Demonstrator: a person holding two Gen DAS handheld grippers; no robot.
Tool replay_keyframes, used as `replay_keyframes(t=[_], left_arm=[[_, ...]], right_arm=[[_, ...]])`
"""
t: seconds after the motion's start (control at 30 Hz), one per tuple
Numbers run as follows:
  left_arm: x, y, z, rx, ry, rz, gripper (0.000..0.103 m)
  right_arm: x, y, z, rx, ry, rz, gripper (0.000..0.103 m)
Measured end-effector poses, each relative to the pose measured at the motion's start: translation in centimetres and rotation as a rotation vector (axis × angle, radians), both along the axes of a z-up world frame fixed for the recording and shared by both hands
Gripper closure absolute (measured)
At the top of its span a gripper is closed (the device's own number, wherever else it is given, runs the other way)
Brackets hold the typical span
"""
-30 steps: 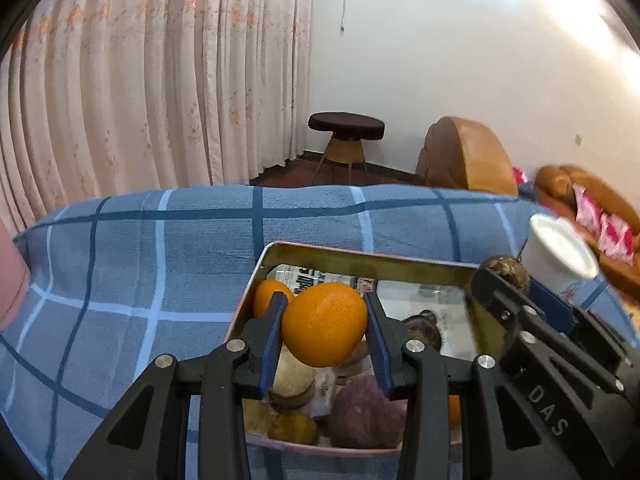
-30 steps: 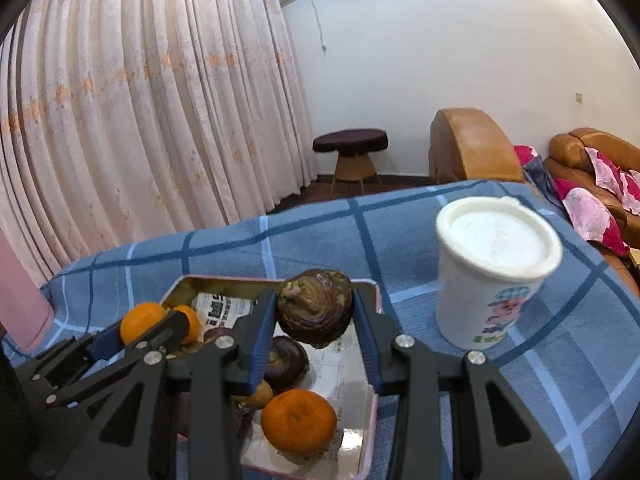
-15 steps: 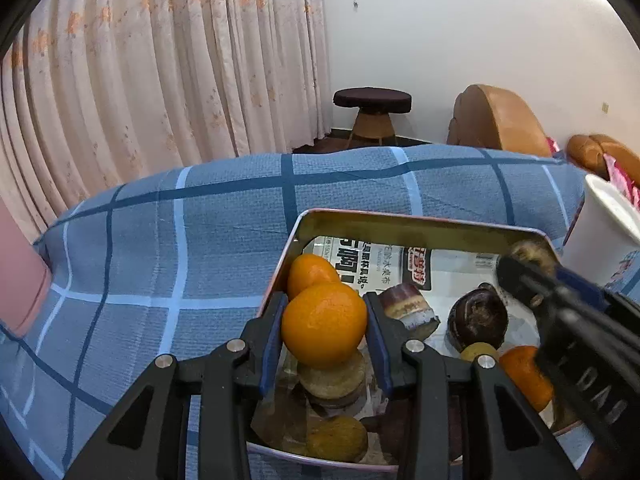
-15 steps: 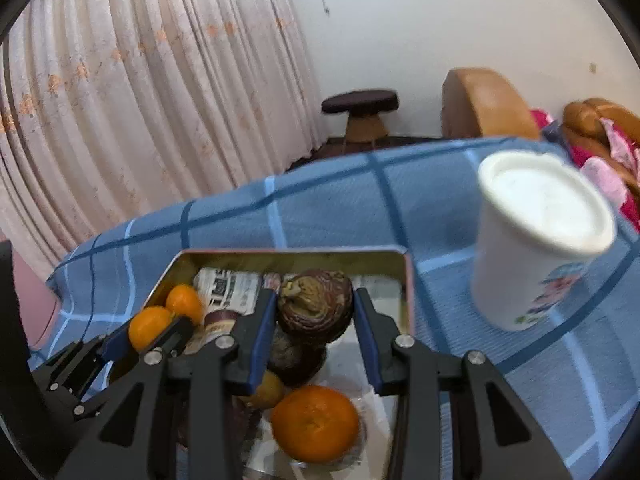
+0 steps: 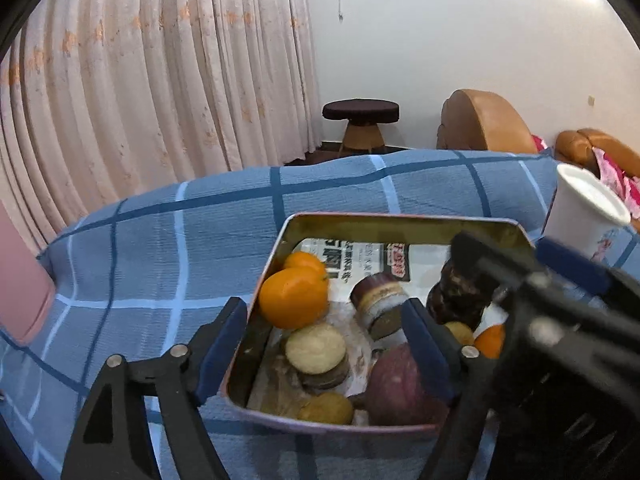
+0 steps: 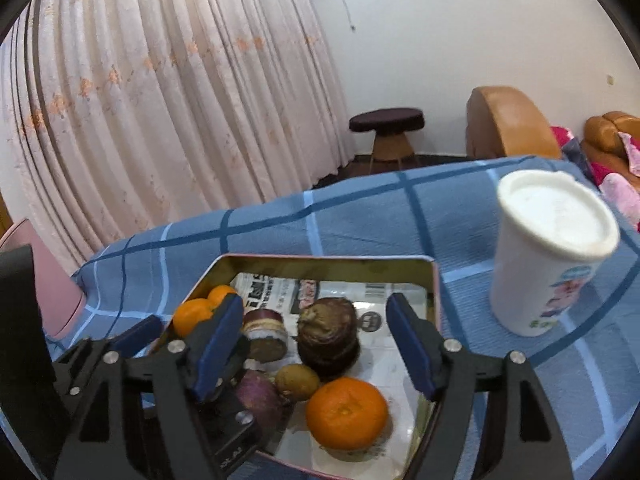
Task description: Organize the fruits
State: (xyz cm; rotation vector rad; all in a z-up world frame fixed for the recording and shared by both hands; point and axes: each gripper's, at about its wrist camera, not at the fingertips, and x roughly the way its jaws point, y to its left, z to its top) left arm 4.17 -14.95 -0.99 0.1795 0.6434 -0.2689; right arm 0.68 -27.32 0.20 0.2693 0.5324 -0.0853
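Gold-lined, the rectangular metal tin [image 5: 400, 222] on the blue checked cloth [image 5: 168, 248] holds the fruits. Both grippers' jaws have just been opening: the left gripper [image 5: 326, 350] gapes wide near a loose orange mandarin [image 5: 293, 297], the right gripper [image 6: 316, 342] wide around a dark brown mangosteen [image 6: 328, 322] resting inside.

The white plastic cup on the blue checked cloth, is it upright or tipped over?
Upright: the white plastic cup stands on its base, lid on top, right of the metal tray.

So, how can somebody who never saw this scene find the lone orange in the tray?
Find the metal tray on the blue checked cloth. Go to its near right corner, toward the white cup. The orange lies alone there; the other two sit together at the left wall.
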Motion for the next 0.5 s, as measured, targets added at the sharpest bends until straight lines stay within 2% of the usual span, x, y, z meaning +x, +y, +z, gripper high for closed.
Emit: replay_keyframes(t=[0.07,0.3,0.5], left_arm=[[-0.2,0.7,0.1,-0.034,0.013,0.004,0.021],[-0.8,2.8,0.7,-0.124,0.070,-0.018,0.021],[-2.6,4.1,1.1,-0.071,-0.039,0.020,0.021]], right_arm=[[-0.7,-0.3,0.2,-0.017,-0.033,-0.041,0.006],[-1.6,0.0,0.3,-0.091,-0.040,-0.089,0.004],[-2.4,0.9,0.2,-0.150,-0.050,-0.103,0.002]])
